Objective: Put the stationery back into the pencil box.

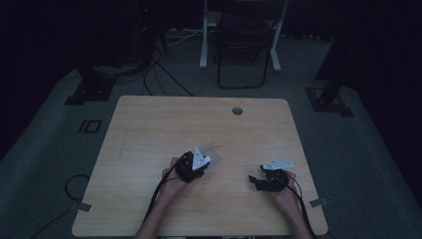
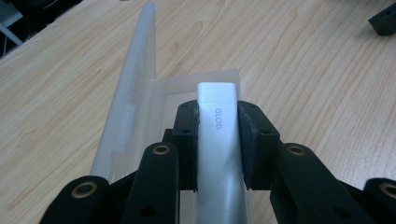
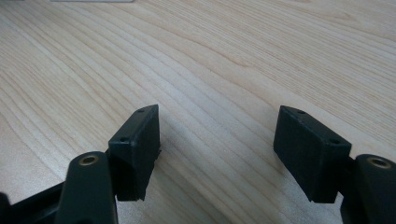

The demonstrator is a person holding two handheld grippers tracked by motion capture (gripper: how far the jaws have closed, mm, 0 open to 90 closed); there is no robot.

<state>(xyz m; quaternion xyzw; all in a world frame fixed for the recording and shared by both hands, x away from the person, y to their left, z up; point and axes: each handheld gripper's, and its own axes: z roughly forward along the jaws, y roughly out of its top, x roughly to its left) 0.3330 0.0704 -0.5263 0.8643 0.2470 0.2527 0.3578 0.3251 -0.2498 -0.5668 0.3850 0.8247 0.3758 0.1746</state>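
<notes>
Left jaws (image 2: 218, 140): clenched on my white stick (image 2: 218, 135), lower end cut off.
Right jaws (image 3: 229, 154): released, bare table (image 3: 210, 56) ahead.
Clear case (image 2: 140, 93): open, faint.

Desk (image 2: 303, 60): pale wood-grain laminate, smooth, faint sheen. Case (image 2: 135, 84): frosted translucent plastic, smooth. Stick (image 2: 219, 140) in it: white with a satin silvery look, smooth, printed lettering. Left gripper (image 2: 218, 140) pads: matt black, slightly rough plastic, brass-coloured rivets.
</notes>
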